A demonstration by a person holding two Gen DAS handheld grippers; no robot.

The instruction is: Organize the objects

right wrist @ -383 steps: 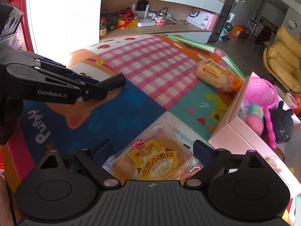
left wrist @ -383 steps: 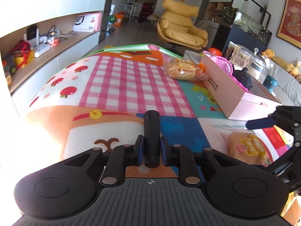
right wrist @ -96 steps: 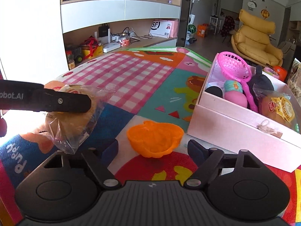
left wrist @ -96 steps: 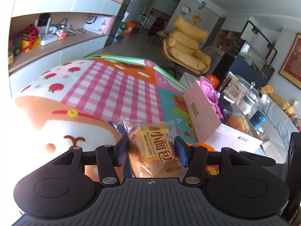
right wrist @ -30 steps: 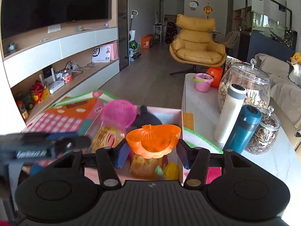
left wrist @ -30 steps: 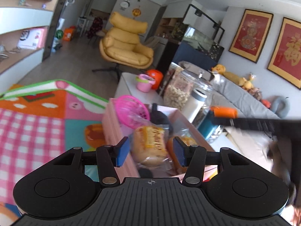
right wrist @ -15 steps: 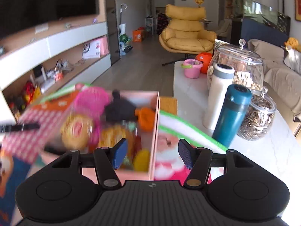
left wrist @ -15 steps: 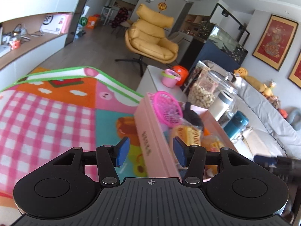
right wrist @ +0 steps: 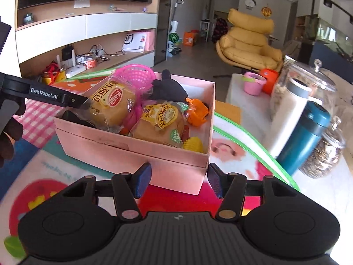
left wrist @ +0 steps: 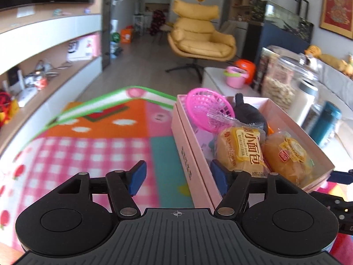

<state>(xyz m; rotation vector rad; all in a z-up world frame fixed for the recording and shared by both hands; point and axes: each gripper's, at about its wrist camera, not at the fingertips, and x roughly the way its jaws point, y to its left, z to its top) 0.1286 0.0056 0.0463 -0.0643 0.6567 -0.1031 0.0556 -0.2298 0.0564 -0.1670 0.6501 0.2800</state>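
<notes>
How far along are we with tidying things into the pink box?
Mostly done: both bread packs, the orange mould and pink basket sit in the pink box. Left gripper and right gripper are empty. Nothing loose shows on the mat.

At the left edge of the right wrist view, the black arm of the left gripper [right wrist: 55, 97] carries the white lettering "GenRobot.AI". The long bread packet [right wrist: 111, 105] in the pink box [right wrist: 132, 152] bears large Chinese characters reading "小面包", which show again in the left wrist view with small print "Mini-French bread" beside them. On the shelf in the upper middle of the right wrist view, a white and pink carton [right wrist: 138, 41] shows a black "SF" logo.
</notes>
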